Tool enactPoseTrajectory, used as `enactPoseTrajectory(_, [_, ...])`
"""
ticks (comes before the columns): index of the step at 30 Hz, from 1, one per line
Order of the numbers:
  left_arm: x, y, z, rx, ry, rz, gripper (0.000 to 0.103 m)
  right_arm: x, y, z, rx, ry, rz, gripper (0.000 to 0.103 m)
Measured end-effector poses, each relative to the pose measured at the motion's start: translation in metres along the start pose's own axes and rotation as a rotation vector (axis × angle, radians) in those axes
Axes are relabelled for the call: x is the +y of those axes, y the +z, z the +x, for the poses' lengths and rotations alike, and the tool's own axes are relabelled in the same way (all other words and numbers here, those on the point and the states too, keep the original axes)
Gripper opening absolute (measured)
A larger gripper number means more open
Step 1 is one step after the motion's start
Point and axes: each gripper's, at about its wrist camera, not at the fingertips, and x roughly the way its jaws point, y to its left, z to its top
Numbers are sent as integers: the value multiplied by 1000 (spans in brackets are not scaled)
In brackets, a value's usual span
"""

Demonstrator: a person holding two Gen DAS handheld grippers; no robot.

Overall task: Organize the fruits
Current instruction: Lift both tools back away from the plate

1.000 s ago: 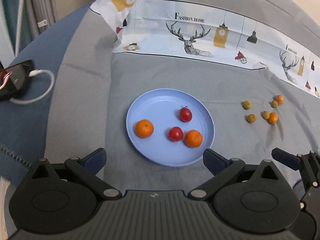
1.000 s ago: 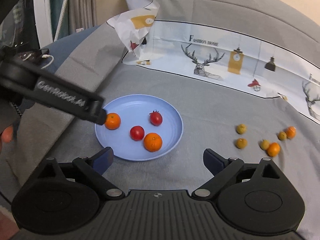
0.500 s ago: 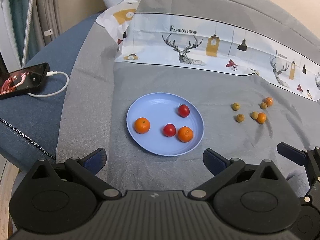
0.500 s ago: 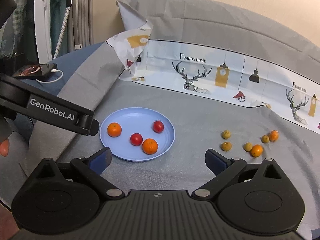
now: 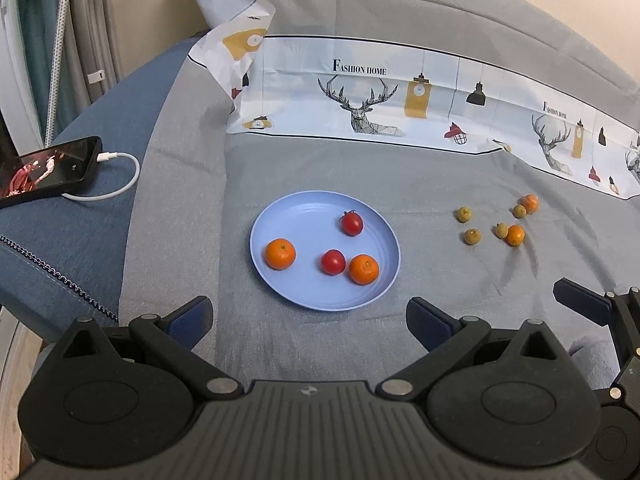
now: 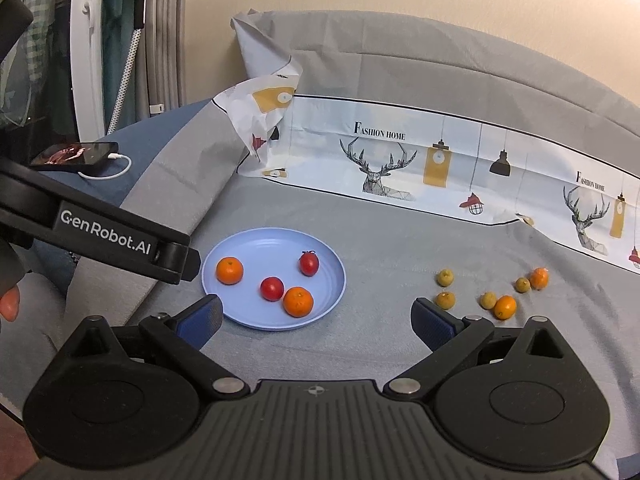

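A blue plate lies on the grey cloth and holds two oranges and two red tomatoes. It also shows in the right wrist view. To its right several small yellow and orange fruits lie loose on the cloth, also in the right wrist view. My left gripper is open and empty, held back from the plate's near rim. My right gripper is open and empty, between plate and loose fruits. The left gripper's arm crosses the right wrist view at left.
A phone on a white charging cable lies on the blue cover at left. A printed deer-pattern sheet runs along the back over a grey cushion. A white rack with clothes stands far left.
Both grippers have pulled back and up from the plate; plate and fruits look smaller and farther. The fruits have not moved. Both stay open.
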Motion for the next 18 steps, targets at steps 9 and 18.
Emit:
enactPoseTrajectory(9, [-3, -2, 0, -1, 6, 12, 103, -2, -2, -1, -2, 3, 10, 100])
enactPoseTrajectory(18, [-5, -1, 4, 12, 22, 21, 103, -8, -5, 1, 1, 9, 32, 100])
